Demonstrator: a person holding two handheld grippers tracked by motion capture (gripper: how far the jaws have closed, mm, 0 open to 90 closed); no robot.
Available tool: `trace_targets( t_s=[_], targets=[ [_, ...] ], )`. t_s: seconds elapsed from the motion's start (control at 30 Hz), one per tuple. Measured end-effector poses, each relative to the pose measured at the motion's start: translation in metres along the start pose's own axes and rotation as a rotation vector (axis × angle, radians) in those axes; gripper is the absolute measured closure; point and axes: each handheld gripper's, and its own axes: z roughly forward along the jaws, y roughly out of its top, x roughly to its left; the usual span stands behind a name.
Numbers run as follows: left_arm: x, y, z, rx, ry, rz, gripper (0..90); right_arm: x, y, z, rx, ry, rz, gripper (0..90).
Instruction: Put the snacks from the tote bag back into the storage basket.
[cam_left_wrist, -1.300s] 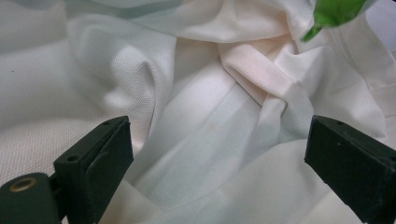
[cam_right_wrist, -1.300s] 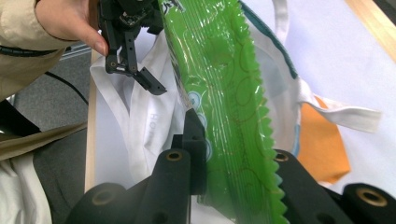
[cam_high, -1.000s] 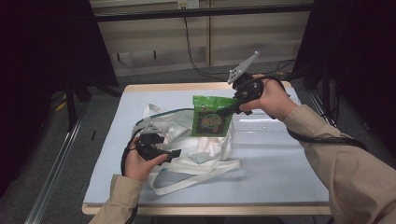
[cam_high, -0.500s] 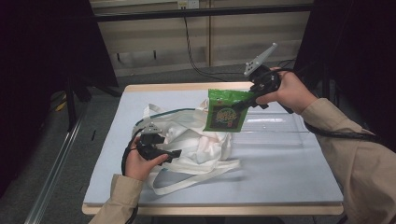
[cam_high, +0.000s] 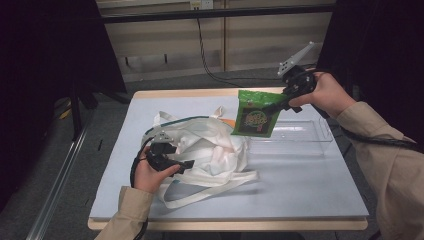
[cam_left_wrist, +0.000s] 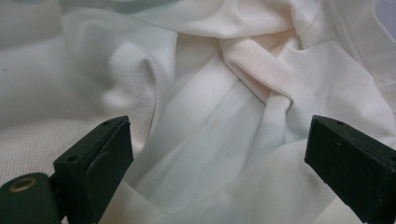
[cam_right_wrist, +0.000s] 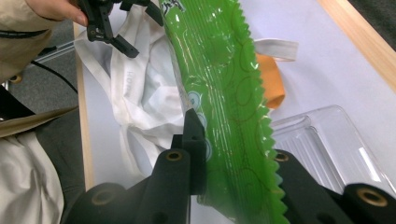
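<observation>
Nearest, left gripper (cam_high: 186, 164) resting on the white cloth bag (cam_high: 215, 150), jaws spread wide, nothing between them. Farther off, right gripper (cam_high: 270, 106) clamped on the green snack packet (cam_high: 256, 114), hoisted above the clear tray (cam_high: 300, 131). Unloading step, apparently; next, lowering it into the tray. Plenty of bare surface (cam_high: 300, 185) alongside, far edge close

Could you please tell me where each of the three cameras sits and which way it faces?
High view: above the near edge, facing forward-down; both forearms, white cloth tote bag.
Left gripper view: on left gripper, open jaws over bag.
Right gripper view: on right gripper clamping green crinkly snack packet.
Shared: bag, packet.
</observation>
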Motion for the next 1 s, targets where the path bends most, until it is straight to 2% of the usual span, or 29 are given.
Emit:
trace_targets(
  t_s=[0.53,1.0],
  targets=[
    [0.000,0.001,0.002,0.014,0.001,0.003,6.9,-0.024,-0.021,-0.021,0.010,-0.044,0.055,79.3],
    [0.000,0.001,0.005,0.020,0.002,0.000,6.2,-0.050,-0.044,-0.021,0.038,-0.079,0.141,79.2]
  ],
)
